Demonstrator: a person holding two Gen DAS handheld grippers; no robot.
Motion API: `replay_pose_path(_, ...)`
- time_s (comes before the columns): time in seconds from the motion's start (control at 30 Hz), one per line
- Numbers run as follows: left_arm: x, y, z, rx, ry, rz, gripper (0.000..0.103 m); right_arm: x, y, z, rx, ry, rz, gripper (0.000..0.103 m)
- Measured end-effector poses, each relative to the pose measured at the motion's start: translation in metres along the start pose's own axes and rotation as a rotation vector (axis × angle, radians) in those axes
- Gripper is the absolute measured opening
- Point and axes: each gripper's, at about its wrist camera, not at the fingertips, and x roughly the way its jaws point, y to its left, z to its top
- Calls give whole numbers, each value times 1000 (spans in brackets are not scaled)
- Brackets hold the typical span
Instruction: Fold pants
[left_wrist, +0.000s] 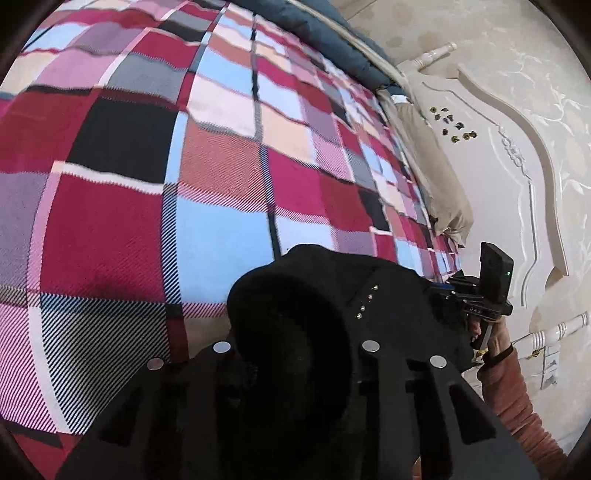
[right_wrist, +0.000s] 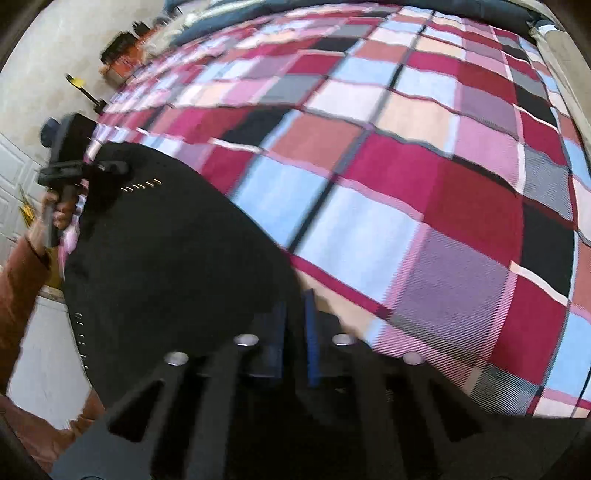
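- The black pants (right_wrist: 177, 266) lie at the near edge of a bed under a checked bedspread (right_wrist: 406, 177), a dark heap with small metal studs showing on the cloth.
- The left gripper (left_wrist: 295, 350) has a thick bunch of the black cloth bulging up between its fingers, so it is clamped on the pants; the cloth hides the pads themselves.
- The right gripper (right_wrist: 295, 332) has its blue pads drawn close together at the edge of the pants. It looks pinched on a thin edge of the cloth, though the blur keeps me from being sure that fabric sits between the pads.
- In the right wrist view the left gripper appears at the far left end of the garment, by the bed's edge, held by a hand (right_wrist: 55, 214) with a rust-brown sleeve (right_wrist: 18, 288).
- The headboard (left_wrist: 498, 166) stands at the right in the left wrist view, with a beige pillow (left_wrist: 432, 177) before it.
- My judgement: the fold is at an early stage. The pants are gathered at two ends, not yet laid flat or doubled over; lifting, spreading and folding appear left to do.
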Motion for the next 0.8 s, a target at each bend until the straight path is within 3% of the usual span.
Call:
replay_pose_path(0.23, -35, -28, -11, 114, -123, -108, 31, -54, 48, -26, -96, -207, -186, 7)
replay_pose_path(0.43, -65, -56, -52, 210, -195, -172, 31, -86, 111, -98, -179, -377, -337, 7)
replay_pose_path(0.63, -85, -54, -110, 216, -236, -130, 34, -63, 158, -170, -291, -391, -474, 7)
replay_pose_path(0.8, -99, -32, -151, 141, -280, -145, 45, -38, 166, -211, -283, -347, -465, 10)
